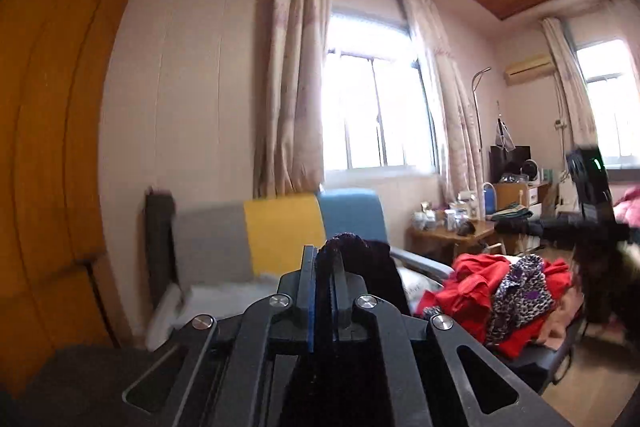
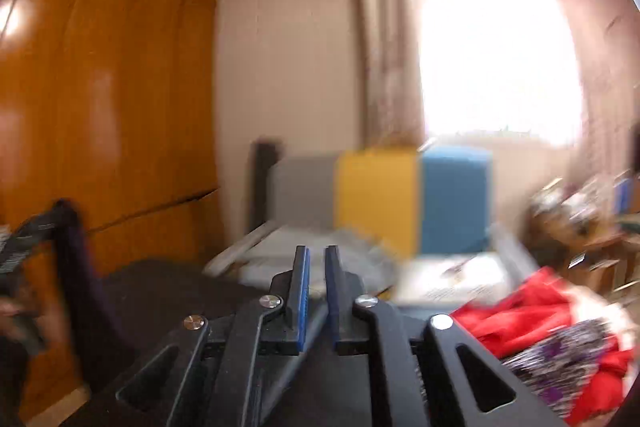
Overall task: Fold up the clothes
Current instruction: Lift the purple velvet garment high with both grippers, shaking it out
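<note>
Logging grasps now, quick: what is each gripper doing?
Left gripper: closed on the dark garment.
Right gripper: jaws slightly apart, nothing visible between them.

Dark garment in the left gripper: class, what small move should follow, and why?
Probably bring the right gripper across to pinch the hanging dark garment. The left gripper is clamped on it; the right one's fingers are slightly apart with nothing between them.

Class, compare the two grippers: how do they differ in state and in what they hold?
The left gripper is shut on a dark garment, while the right gripper holds nothing. The left's jaws are pressed onto the cloth; the right's stand slightly apart with a clear gap. Both have blue-padded black fingers and point toward the sofa.
</note>
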